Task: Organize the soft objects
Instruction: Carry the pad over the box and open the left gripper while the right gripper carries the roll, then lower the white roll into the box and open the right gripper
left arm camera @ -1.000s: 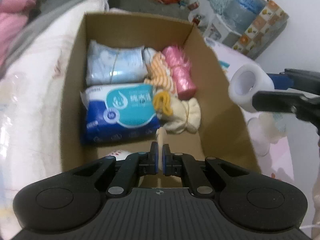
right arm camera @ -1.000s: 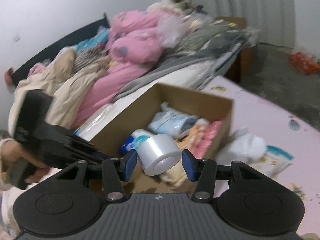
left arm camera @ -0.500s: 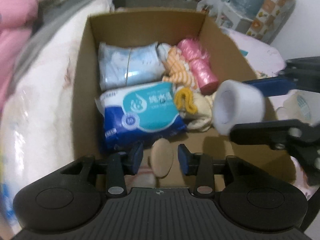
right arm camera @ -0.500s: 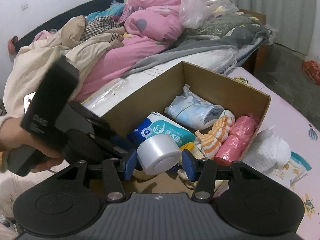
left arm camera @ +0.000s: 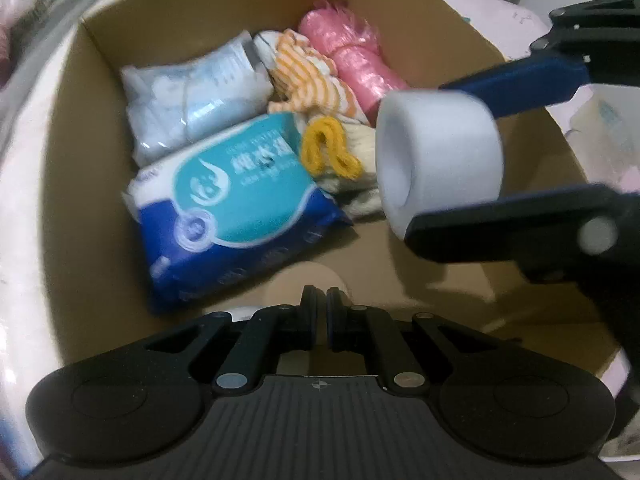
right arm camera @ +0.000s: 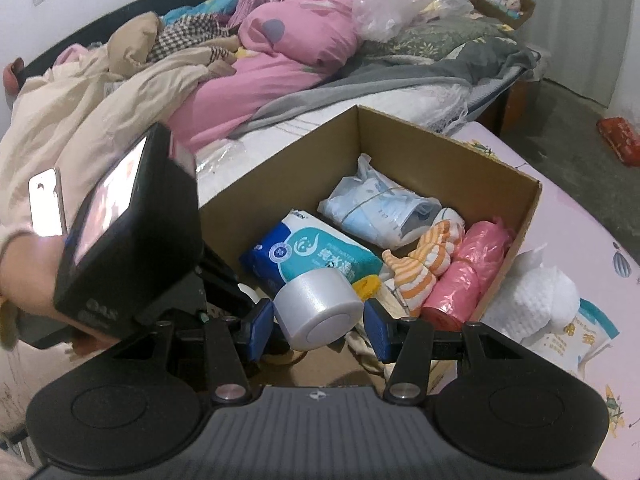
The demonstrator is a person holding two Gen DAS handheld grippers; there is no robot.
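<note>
Right wrist — roll (right arm camera: 320,308) over box (right arm camera: 436,128) rim

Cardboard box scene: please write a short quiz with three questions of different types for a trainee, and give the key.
1. True or false: the right tongs hold a white foam roll above the cardboard box.
2. Multiple choice: which item lies beside the striped orange socks in the box? A) pink bag roll B) glass bottle C) book
3. Fill in: the left tongs are ____ and hold nothing.

Key: 1 true; 2 A; 3 shut
</note>
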